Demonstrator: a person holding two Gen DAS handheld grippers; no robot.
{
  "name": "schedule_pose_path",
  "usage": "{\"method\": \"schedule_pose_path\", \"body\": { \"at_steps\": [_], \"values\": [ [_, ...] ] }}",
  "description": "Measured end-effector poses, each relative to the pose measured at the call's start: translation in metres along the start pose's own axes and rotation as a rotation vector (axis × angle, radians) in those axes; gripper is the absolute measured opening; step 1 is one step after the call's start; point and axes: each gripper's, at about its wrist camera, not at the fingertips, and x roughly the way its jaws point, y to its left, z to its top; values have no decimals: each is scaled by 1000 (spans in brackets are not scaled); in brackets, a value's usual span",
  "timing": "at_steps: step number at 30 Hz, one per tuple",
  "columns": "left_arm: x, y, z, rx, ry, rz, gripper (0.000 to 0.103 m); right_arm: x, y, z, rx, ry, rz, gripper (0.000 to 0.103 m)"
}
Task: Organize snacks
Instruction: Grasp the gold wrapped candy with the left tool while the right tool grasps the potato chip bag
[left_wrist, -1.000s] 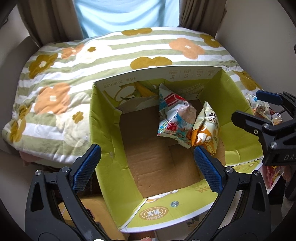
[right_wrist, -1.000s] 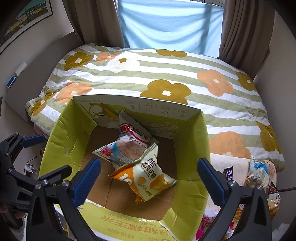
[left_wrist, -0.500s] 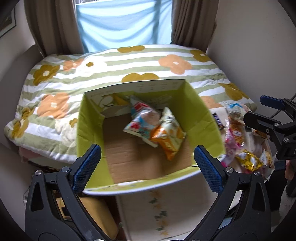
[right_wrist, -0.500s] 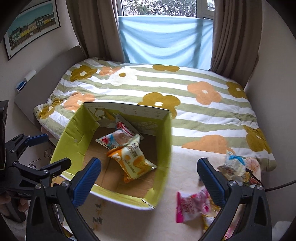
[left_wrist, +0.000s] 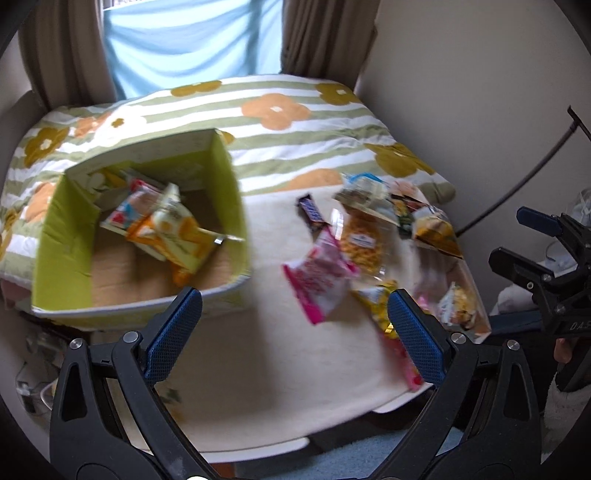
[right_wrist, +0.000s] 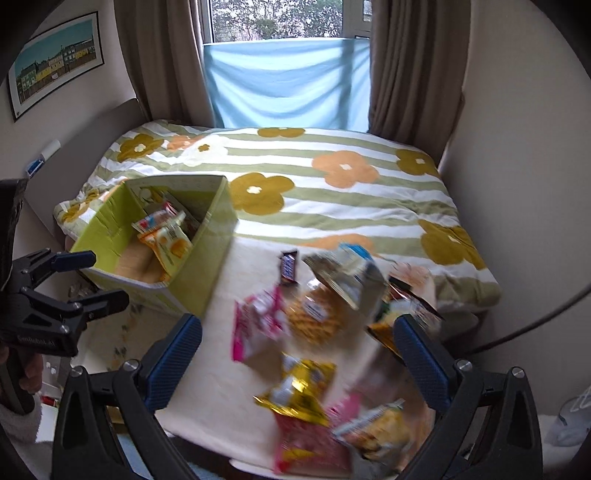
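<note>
A green cardboard box (left_wrist: 59, 254) (right_wrist: 207, 251) sits at the left of a cream table and holds an orange snack bag (left_wrist: 177, 236) (right_wrist: 168, 245) and a red-and-white bag (left_wrist: 129, 210). Loose snacks lie to its right: a pink bag (left_wrist: 317, 277) (right_wrist: 258, 321), a cookie bag (left_wrist: 362, 240) (right_wrist: 314, 317), a dark chocolate bar (left_wrist: 312, 212) (right_wrist: 289, 267), a gold bag (right_wrist: 299, 387). My left gripper (left_wrist: 291, 332) is open and empty above the table's front. My right gripper (right_wrist: 299, 358) is open and empty above the snack pile.
The cream table (left_wrist: 266, 369) stands against a bed with a striped flower quilt (right_wrist: 314, 170). Curtains and a window lie behind. A wall is at the right. A black cable (left_wrist: 517, 184) runs along the right side.
Both grippers have pulled back and swung right, away from above the box. The box now sits at the left and the loose snack pile has come into view. Both stay open.
</note>
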Motion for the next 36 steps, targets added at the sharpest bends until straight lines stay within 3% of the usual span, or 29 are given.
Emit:
{"method": "schedule_pose_path", "body": {
  "at_steps": [9,17,19,21,28,31,36],
  "values": [
    [54,-95,-24,-27,88,-23,100,3,-73,-73,26,57,59,103],
    [116,-131,-37,-65,214,-22,100,32,-102,-117,23,137,84,103],
    [130,-136,-37,-63,233,-19,95,39,-104,-122,23,161,87,103],
    [142,-137,-35,-69,251,-29,84,46,-105,-126,21,180,85,103],
    [180,-136,-36,-79,318,-10,81,70,-101,-139,-29,240,90,103],
    [191,-132,-38,-93,338,-14,62,79,-97,-142,-47,262,95,103],
    [202,-130,-41,-95,361,-22,53,90,-93,-147,-75,289,108,103]
  ]
}}
